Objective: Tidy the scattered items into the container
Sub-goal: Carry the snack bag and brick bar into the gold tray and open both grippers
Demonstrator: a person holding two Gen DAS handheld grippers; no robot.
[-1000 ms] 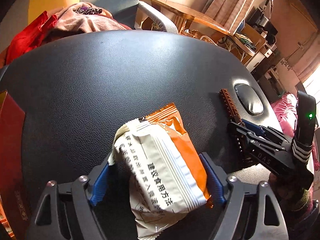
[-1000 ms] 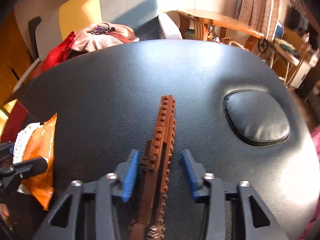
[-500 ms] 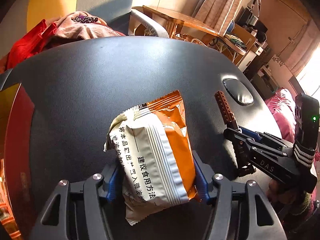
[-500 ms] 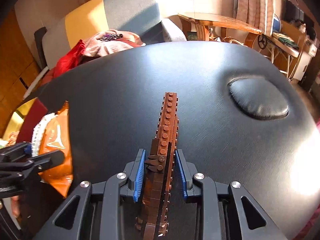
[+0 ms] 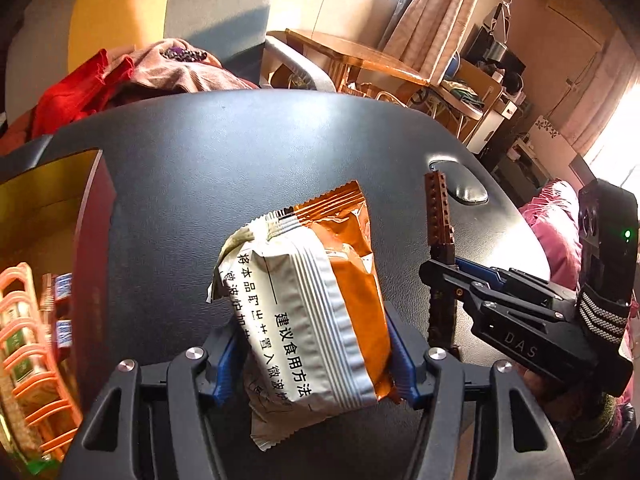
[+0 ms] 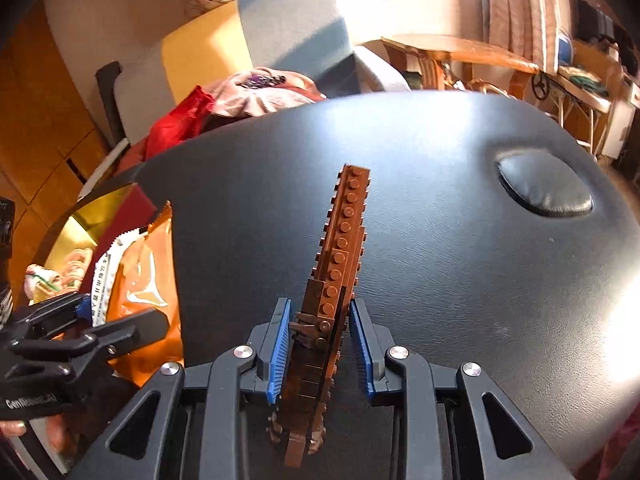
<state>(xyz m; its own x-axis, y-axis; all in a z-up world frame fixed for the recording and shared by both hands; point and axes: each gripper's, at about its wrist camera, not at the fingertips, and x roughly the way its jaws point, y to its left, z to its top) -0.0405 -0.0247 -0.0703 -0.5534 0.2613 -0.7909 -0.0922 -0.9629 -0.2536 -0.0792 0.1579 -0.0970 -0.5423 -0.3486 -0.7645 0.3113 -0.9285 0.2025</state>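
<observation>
An orange and white snack packet [image 5: 316,304] is held above the black padded table [image 5: 240,160], with my left gripper [image 5: 312,356] shut on its lower half. The same snack packet [image 6: 140,276] shows at the left of the right wrist view, beside the left gripper [image 6: 116,332]. A long brown brick strip [image 6: 332,292] stands tilted up off the table, and my right gripper [image 6: 320,340] is shut on its lower part. In the left wrist view that brick strip [image 5: 440,232] and the right gripper [image 5: 444,276] are to the right. A red box with a gold inside [image 5: 52,208] lies at the left.
The box holds an orange wire rack [image 5: 32,344] and small packets. An oval recess [image 6: 544,192] sits in the table at the right. Red and pink clothes [image 5: 132,76] lie on a chair behind the table. A wooden desk [image 5: 360,56] stands further back.
Both grippers went from open to shut, the left on the snack packet, the right on the brick strip. Both items have been lifted off the table, and the box has come into view at left.
</observation>
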